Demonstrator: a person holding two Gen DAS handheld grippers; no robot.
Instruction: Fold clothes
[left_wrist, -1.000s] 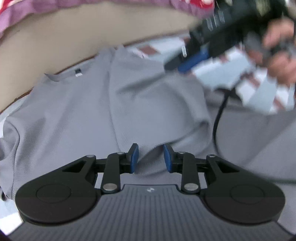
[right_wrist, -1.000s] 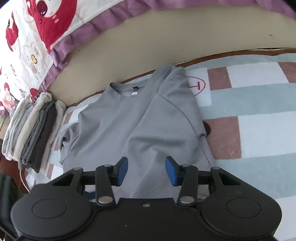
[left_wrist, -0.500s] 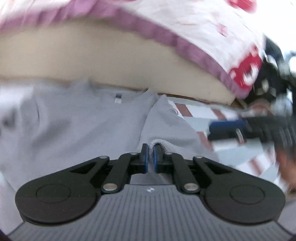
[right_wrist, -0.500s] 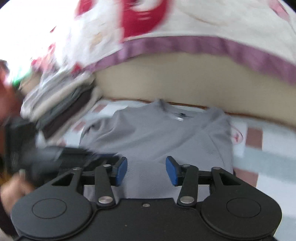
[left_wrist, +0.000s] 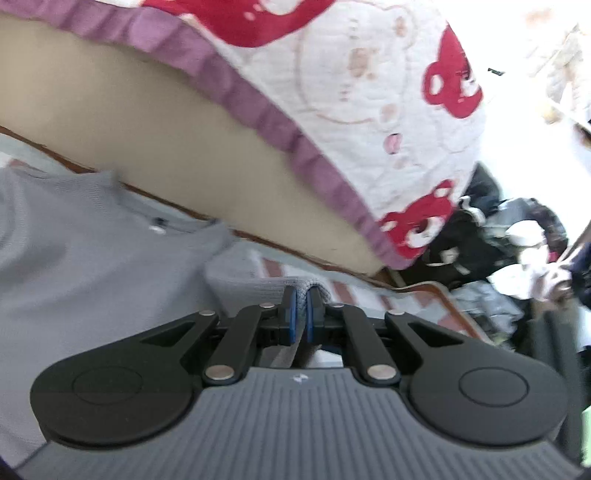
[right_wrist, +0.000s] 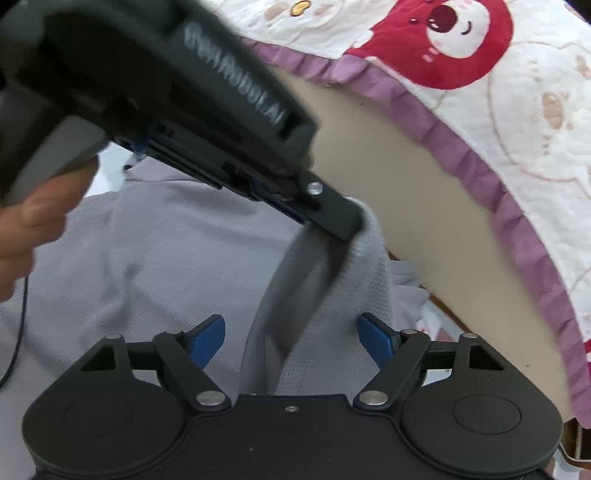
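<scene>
My left gripper (left_wrist: 299, 308) grips the shirt (right_wrist: 177, 258) edge, lifted. Right gripper (right_wrist: 291, 338) jaws opening astride the hanging fold, not pressing; should clamp lower before tensioning.

A home bedroom: a bear-print quilt (left_wrist: 369, 110) with a purple frill overhangs a mattress edge (left_wrist: 147, 140).

Your left wrist view looks along its hand-held gripper (left_wrist: 300, 314), low and close over the grey shirt (left_wrist: 92, 266), facing the bedside. Your right wrist view looks steeper down, close; both share shirt and quilt (right_wrist: 517, 110).
</scene>
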